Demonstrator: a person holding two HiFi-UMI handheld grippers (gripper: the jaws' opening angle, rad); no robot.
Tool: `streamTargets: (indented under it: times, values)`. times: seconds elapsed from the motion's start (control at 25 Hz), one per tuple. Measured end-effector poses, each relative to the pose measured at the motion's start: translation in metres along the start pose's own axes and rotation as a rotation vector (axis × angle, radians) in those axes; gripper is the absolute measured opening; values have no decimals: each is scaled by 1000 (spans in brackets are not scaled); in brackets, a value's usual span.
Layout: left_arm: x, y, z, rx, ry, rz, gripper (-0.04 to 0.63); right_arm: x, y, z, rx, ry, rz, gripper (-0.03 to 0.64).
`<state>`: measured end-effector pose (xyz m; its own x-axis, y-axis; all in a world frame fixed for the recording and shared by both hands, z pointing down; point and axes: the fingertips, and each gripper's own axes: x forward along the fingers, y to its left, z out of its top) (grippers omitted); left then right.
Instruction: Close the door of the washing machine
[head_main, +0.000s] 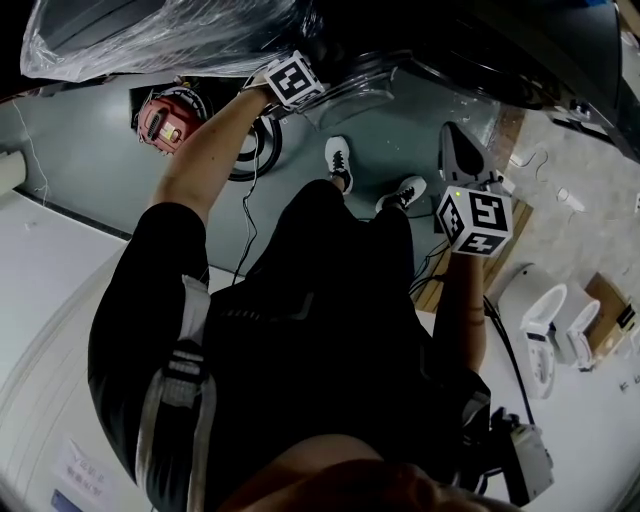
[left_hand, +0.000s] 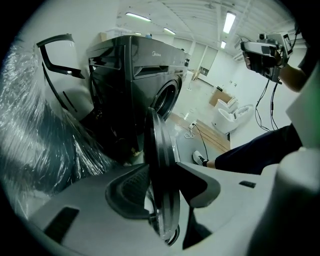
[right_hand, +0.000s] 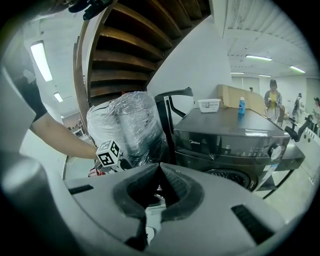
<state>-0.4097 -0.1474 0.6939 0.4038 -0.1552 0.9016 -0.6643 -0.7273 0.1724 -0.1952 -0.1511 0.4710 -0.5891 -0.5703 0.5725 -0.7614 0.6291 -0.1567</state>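
Left gripper (left_hand: 162, 169): jaws clamped on rim of door (left_hand: 159, 140). Door seen edge-on, swung open, clear of drum opening of washing machine (left_hand: 131, 75). Right gripper (right_hand: 160, 167): jaws pressed together, nothing between, held apart from door, facing machine front. Plastic-wrapped bundle (right_hand: 127, 125) just beside machine.

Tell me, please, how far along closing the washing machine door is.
Done: the left hand-held gripper is clamped on the door, at its rim. In hand: the door stands open, clear of the washing machine. Left: swinging it fully shut. The right hand-held gripper is shut, empty.
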Motion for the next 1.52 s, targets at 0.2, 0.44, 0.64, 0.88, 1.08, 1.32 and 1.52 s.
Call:
streamTargets:
  times: [0.2,0.44,0.64,0.88,1.08,1.32,1.52]
  values:
    - [5,-24,5,-24,2,-1,166,-12,-9,-8,14,12,-13,5]
    - [14,-54,12,-68,-12,-5,167,-31,-18,-12,12,14,-14,5]
    - [24,-79,20,-146,5,12,169,-44,-30,-21,34,26,-35,5]
    - [34,-108,32,-198,-38,20,169,-59,-43,-31,64,24,-52,5]
    - [45,-129,45,-274,-75,54,169,-73,-56,-41,81,24,-66,5]
    - [59,-154,65,-291,-49,45,169,-89,-71,-67,128,40,-77,5]
    - [69,-169,83,-364,-35,77,172,-103,-89,-93,168,55,-98,5]
